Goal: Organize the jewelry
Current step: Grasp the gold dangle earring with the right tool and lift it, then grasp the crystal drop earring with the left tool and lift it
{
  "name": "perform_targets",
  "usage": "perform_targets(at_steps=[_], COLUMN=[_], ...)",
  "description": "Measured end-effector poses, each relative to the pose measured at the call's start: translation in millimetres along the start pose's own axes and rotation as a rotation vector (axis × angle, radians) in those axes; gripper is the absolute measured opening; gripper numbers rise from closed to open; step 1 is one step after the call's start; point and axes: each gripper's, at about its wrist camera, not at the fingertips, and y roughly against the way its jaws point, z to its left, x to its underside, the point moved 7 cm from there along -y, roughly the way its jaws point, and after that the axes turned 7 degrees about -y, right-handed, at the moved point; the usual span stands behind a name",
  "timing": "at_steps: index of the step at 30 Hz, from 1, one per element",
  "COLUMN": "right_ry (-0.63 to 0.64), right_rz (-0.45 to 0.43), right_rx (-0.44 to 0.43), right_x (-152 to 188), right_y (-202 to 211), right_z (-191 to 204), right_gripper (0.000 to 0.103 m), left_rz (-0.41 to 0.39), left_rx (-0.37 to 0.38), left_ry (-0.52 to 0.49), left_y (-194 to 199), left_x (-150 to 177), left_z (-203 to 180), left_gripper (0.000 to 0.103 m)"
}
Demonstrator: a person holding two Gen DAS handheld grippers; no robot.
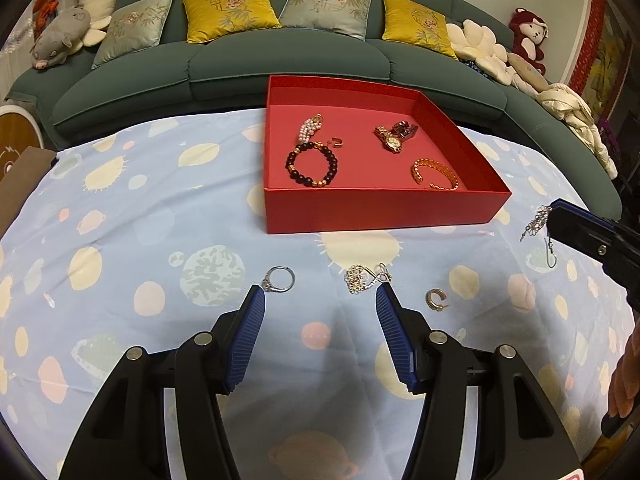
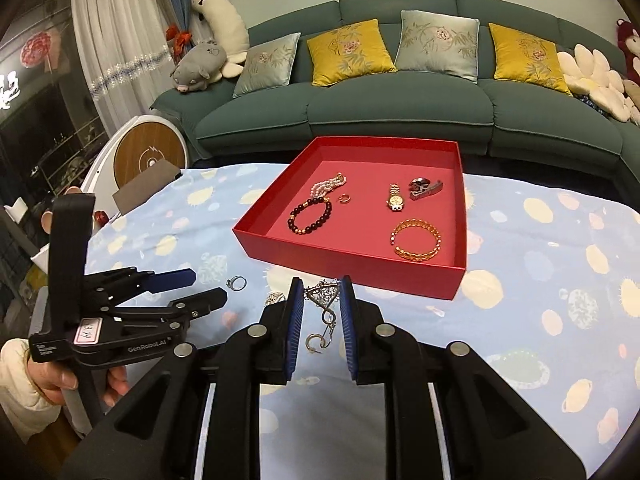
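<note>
The right gripper (image 2: 322, 294) pinches a dangling silver filigree earring (image 2: 323, 300) above the cloth, just near of the red tray (image 2: 348, 262), the left gripper (image 1: 320, 300) gapes empty, and that loose hook could snag or slip free in transit

right gripper (image 1: 554, 208) cut off at frame edge, sofa (image 1: 224, 64) ends cropped

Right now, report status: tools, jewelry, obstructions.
Right tool shut on silver drop earring, lifted off cloth. Left tool open, empty. Red box ahead; path clear.
</note>
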Motion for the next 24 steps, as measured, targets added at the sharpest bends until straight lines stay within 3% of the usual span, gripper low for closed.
perform_targets(at_steps=[9, 12, 18, 19, 20, 24], right_ry=[-0.006, -0.003, -0.014, -0.015, -0.015, -0.015], right_rz=[0.038, 0.053, 0.065, 0.066, 0.066, 0.064], right_rx=[0.005, 0.004, 0.005, 0.005, 0.004, 0.002], right_x=[23, 30, 35, 35, 35, 35], right_y=[11, 11, 11, 11, 11, 11], right_z=[-11, -13, -19, -19, -19, -18], right_gripper=[0.018, 0.018, 0.018, 0.018, 0.018, 0.018], left_rz=[0.01, 0.034, -0.005, -0.007, -0.009, -0.027], left_rx=[0.015, 0.001, -0.069, -0.071, -0.067, -0.047], left_ry=[-0.035, -0.045, -0.119, -0.122, -0.121, -0.106], left_y=[-38, -52, -54, -55, -54, -52], left_x=[-8, -2, -3, -3, -4, -6], left_z=[-26, -28, -34, -34, -34, -31], left_gripper=[0.056, 0.049, 0.033, 0.031, 0.023, 0.017])
